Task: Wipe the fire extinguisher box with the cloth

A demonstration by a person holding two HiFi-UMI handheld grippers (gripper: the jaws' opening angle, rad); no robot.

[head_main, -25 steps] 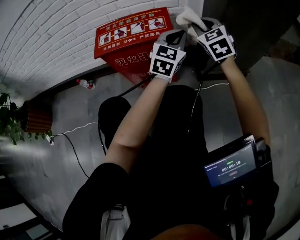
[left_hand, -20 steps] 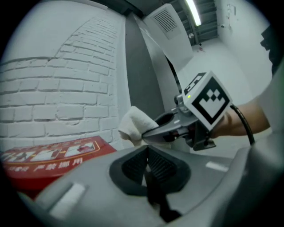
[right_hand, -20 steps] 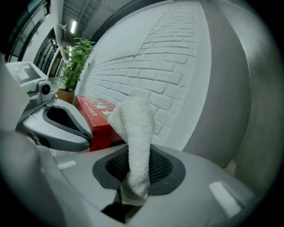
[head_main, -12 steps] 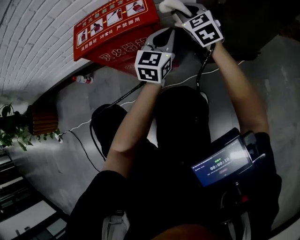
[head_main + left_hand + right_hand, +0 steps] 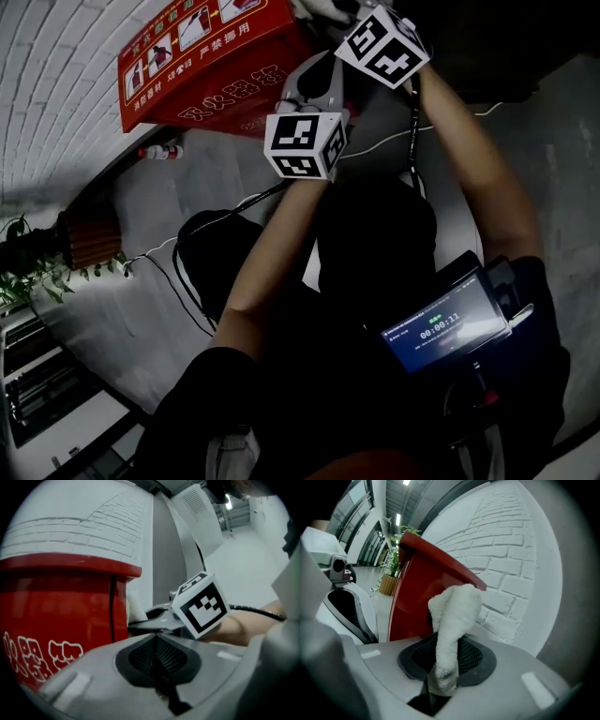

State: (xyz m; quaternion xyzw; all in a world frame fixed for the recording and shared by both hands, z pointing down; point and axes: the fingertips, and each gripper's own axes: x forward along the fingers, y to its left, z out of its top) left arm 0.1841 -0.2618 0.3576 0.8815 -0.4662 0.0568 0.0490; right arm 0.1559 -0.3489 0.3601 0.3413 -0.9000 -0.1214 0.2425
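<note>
Against the white brick wall [image 5: 56, 75], the red fire extinguisher box [image 5: 202, 56] is standing on the grey floor [image 5: 141, 309] at the far left of the head view, showing picture panels on its sloping top and white characters on its front. The right gripper [image 5: 337, 11] is reaching to the far right corner of the box, and its jaws are clenching a white cloth [image 5: 314, 7]. In the right gripper view the cloth [image 5: 452, 620] is rising from between the jaws of the right gripper [image 5: 443, 667] as a thick roll. Its upper end is sitting right at the red edge of the box [image 5: 417, 597], just under the lid, though contact cannot be told. The left gripper [image 5: 314, 75] is hovering just near of the right one, by the front right of the box. In the left gripper view its jaws [image 5: 157, 656] are pressing together with nothing between them, the box [image 5: 56, 616] is filling the left side, and a bit of the cloth [image 5: 136, 611] is showing just beside the box's right edge. A small bottle [image 5: 159, 150] is lying on the floor left of the box, and a green plant [image 5: 37, 272] is growing further left. At the near right, a screen [image 5: 450, 323] is glowing at the person's side.
</note>
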